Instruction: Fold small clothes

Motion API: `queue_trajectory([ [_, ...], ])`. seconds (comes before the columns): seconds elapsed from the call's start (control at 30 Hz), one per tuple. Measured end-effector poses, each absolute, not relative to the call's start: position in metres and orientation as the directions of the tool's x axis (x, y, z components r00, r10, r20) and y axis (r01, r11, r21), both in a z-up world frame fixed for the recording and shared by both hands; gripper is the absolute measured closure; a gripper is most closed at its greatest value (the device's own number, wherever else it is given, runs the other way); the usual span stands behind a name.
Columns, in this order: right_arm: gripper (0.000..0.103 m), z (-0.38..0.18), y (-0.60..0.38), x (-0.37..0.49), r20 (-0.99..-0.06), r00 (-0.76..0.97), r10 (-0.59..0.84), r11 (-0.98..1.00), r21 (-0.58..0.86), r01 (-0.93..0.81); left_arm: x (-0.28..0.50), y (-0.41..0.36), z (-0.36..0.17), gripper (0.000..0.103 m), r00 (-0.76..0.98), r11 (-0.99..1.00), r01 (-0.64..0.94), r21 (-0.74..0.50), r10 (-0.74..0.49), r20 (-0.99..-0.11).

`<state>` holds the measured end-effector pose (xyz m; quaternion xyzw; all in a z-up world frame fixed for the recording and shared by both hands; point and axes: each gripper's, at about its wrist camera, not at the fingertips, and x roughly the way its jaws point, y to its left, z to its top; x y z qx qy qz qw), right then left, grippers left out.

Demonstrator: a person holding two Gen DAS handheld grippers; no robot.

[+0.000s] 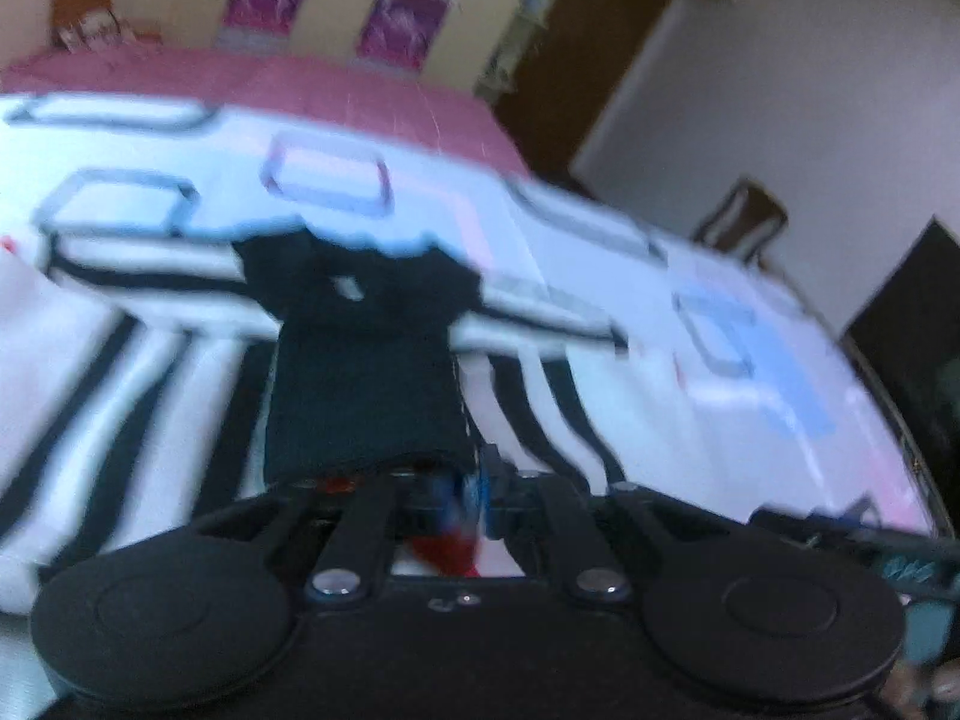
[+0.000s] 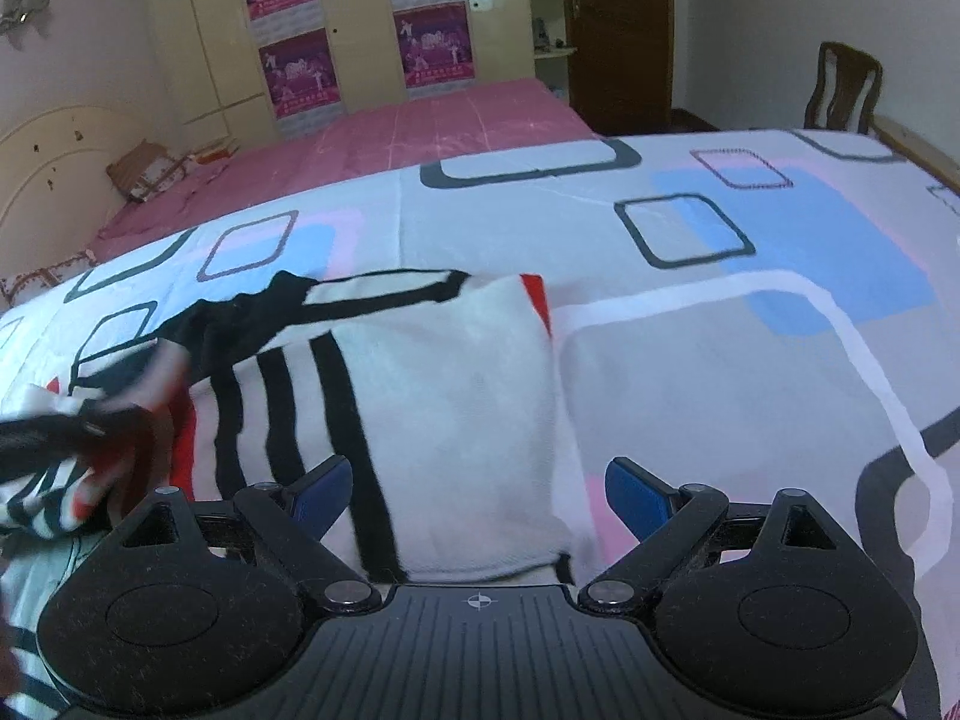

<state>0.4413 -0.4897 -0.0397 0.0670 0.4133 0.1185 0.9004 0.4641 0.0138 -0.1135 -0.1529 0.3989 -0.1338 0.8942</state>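
Observation:
A small white garment (image 2: 450, 396) with black stripes and red patches lies partly folded on the patterned bedsheet (image 2: 720, 360). My right gripper (image 2: 480, 495) hovers open over its near edge, blue pads wide apart and touching nothing. At the left edge of the right wrist view, a blurred dark shape, the left gripper (image 2: 90, 426), sits amid lifted striped cloth. The left wrist view is smeared. It shows the garment's black panel (image 1: 360, 372) ahead of my left gripper (image 1: 471, 495), whose blue pads stand close together over red and white cloth. Whether they pinch it is unclear.
Behind the sheet lies a pink bed cover (image 2: 420, 126) with a cardboard box (image 2: 150, 171) on it. Wardrobe doors with purple posters (image 2: 300, 60), a brown door (image 2: 618, 30) and a wooden chair (image 2: 843, 87) stand at the back.

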Motion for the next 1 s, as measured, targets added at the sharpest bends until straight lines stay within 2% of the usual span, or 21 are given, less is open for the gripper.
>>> queue_trajectory([
  [0.03, 0.012, -0.04, -0.494, 0.441, -0.729, 0.627, 0.273, 0.961, 0.228, -0.154, 0.465, 0.009, -0.119, 0.053, 0.634, 0.916, 0.131, -0.378, -0.371, -0.678],
  [0.07, 0.012, -0.041, -0.498, 0.441, -0.73, 0.624, 0.279, 0.959, 0.241, -0.147, 0.46, 0.003, -0.12, 0.037, 0.642, 0.914, 0.158, -0.373, -0.382, -0.664],
  [0.13, 0.012, -0.041, -0.504, 0.442, -0.729, 0.616, 0.298, 0.952, 0.27, -0.141, 0.45, -0.01, -0.116, 0.024, 0.651, 0.909, 0.21, -0.359, -0.404, -0.642],
  [0.3, 0.012, -0.036, -0.498, 0.444, -0.697, 0.614, 0.37, 0.924, 0.348, -0.162, 0.415, 0.011, -0.092, 0.023, 0.688, 0.908, 0.267, -0.323, -0.415, -0.595],
  [0.37, 0.012, -0.033, -0.485, 0.446, -0.684, 0.602, 0.412, 0.907, 0.373, -0.197, 0.395, 0.037, -0.083, 0.025, 0.715, 0.927, 0.228, -0.297, -0.367, -0.596],
  [0.43, 0.012, -0.03, -0.466, 0.445, -0.673, 0.587, 0.45, 0.891, 0.377, -0.251, 0.368, 0.079, -0.079, 0.027, 0.746, 0.959, 0.132, -0.25, -0.263, -0.612],
  [0.53, 0.012, -0.03, -0.432, 0.443, -0.666, 0.567, 0.485, 0.874, 0.35, -0.338, 0.341, 0.132, -0.085, 0.041, 0.74, 0.989, -0.038, -0.145, -0.07, -0.669],
  [0.57, 0.015, -0.03, -0.417, 0.441, -0.667, 0.562, 0.488, 0.87, 0.327, -0.368, 0.335, 0.149, -0.09, 0.046, 0.725, 0.989, -0.09, -0.121, -0.018, -0.688],
  [0.6, 0.032, -0.033, -0.406, 0.441, -0.669, 0.556, 0.493, 0.866, 0.313, -0.391, 0.332, 0.162, -0.095, 0.05, 0.706, 0.987, -0.12, -0.104, 0.011, -0.708],
  [0.67, 0.04, -0.039, -0.381, 0.443, -0.696, 0.526, 0.489, 0.859, 0.281, -0.427, 0.332, 0.176, -0.101, 0.053, 0.685, 0.986, -0.141, -0.094, 0.028, -0.728],
  [0.8, 0.04, -0.048, -0.337, 0.441, -0.718, 0.557, 0.416, 0.865, 0.124, -0.486, 0.345, 0.184, -0.112, 0.06, 0.681, 0.986, -0.133, -0.099, 0.018, -0.732],
  [0.87, 0.04, -0.05, -0.319, 0.442, -0.715, 0.584, 0.384, 0.861, 0.049, -0.507, 0.349, 0.188, -0.116, 0.07, 0.691, 0.983, -0.135, -0.12, 0.007, -0.722],
  [0.93, 0.04, -0.051, -0.309, 0.448, -0.722, 0.575, 0.385, 0.855, 0.044, -0.517, 0.351, 0.192, -0.118, 0.076, 0.695, 0.981, -0.134, -0.14, -0.008, -0.719],
  [0.97, 0.058, -0.049, -0.309, 0.451, -0.713, 0.585, 0.386, 0.859, 0.048, -0.509, 0.35, 0.194, -0.118, 0.079, 0.697, 0.98, -0.135, -0.143, -0.008, -0.717],
  [1.0, 0.099, -0.047, -0.311, 0.457, -0.702, 0.596, 0.39, 0.865, 0.057, -0.499, 0.349, 0.197, -0.118, 0.08, 0.699, 0.978, -0.138, -0.154, -0.014, -0.715],
])
